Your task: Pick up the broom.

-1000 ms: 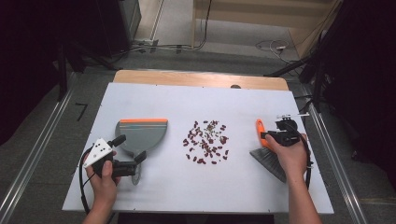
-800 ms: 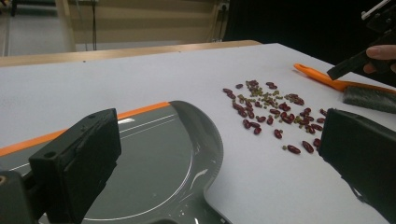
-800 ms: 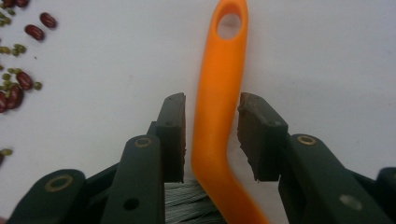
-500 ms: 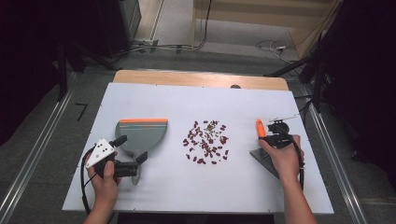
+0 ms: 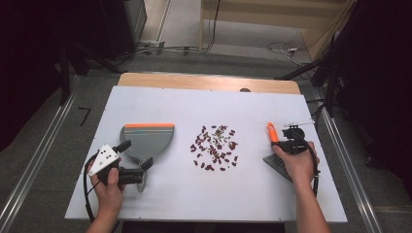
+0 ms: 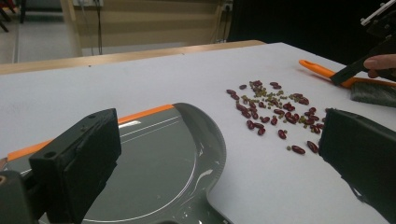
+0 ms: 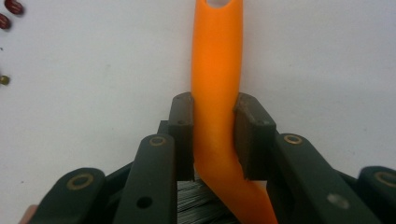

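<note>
Item: my right gripper (image 7: 215,140), jaws clamped on the brush's orange handle (image 7: 215,70), grey bristles (image 5: 278,165) beneath my hand.
Item: my left gripper (image 5: 138,162), jaws spread wide, straddling the grey dustpan (image 6: 159,158) at its near end.
Item: scattered red and green beans (image 5: 215,147) on the white table (image 5: 291,194), between both grippers.

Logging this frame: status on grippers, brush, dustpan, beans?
Right gripper shut on brush handle. Left gripper open over dustpan, no grasp. Beans scattered mid-table between them. Nothing in the way.
</note>
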